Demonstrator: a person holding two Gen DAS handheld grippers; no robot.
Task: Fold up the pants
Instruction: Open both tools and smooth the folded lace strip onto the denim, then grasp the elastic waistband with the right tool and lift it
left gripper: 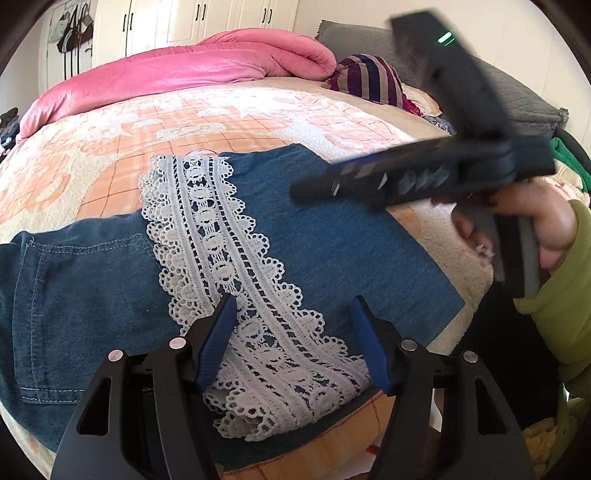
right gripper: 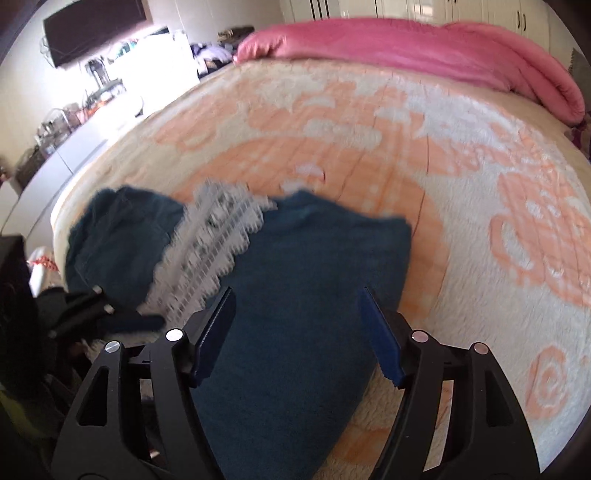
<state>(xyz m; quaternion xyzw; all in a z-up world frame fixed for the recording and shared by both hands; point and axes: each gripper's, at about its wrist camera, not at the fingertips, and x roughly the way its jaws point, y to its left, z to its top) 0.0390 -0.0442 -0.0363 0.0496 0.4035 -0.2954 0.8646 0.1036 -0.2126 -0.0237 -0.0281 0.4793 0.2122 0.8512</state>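
Blue denim pants (left gripper: 325, 236) lie folded on the bed with a white lace strip (left gripper: 218, 236) running along them and a back pocket (left gripper: 74, 314) at the left. My left gripper (left gripper: 293, 332) hovers open over the lace near the bed's front edge, its pads apart from the cloth. In the right wrist view the pants (right gripper: 295, 332) and the blurred lace (right gripper: 214, 243) lie below my right gripper (right gripper: 299, 332), which stands open with nothing pinched. That right gripper (left gripper: 306, 192) shows blurred above the pants' right part, held by a hand (left gripper: 546, 229) in a green sleeve.
The bed carries a peach and cream patterned blanket (left gripper: 221, 122). A pink quilt (left gripper: 192, 66) lies bunched along the far side, with a striped cloth (left gripper: 369, 77) and grey pillow (left gripper: 517, 96) at the far right. White wardrobes (left gripper: 177, 22) stand behind; a cluttered counter (right gripper: 74, 122) runs left.
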